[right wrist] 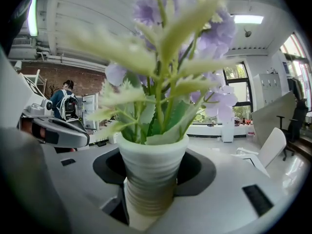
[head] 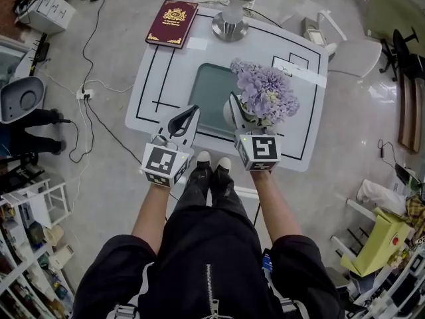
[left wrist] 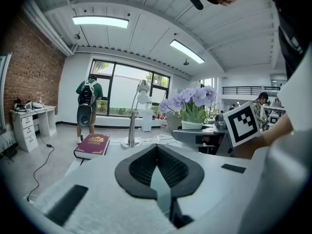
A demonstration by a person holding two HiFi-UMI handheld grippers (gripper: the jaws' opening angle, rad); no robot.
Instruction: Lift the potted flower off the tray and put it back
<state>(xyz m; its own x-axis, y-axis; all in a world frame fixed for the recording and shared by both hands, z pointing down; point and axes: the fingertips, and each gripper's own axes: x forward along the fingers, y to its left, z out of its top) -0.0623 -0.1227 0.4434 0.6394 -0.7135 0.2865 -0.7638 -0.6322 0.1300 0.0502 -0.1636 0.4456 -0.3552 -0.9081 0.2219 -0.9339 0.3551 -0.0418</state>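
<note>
The potted flower (head: 265, 92), purple blooms in a ribbed white pot (right wrist: 153, 174), is over the right edge of the grey-green tray (head: 211, 88) on the white table (head: 302, 135). My right gripper (head: 240, 113) is shut on the pot, one pad on each side (right wrist: 153, 182). Whether the pot's base rests on the tray is hidden. My left gripper (head: 188, 115) hangs over the tray's near left part, shut with nothing between its fingertips (left wrist: 157, 147). In the left gripper view the flower (left wrist: 190, 99) and the right gripper's marker cube (left wrist: 243, 123) are to the right.
A dark red book (head: 172, 23) lies at the table's far left corner, and a metal desk lamp (head: 232, 17) stands at the far edge. A white chair (head: 348, 48) is beyond the table's right side. Cables run across the floor on the left. A person with a backpack (left wrist: 87, 101) stands far off.
</note>
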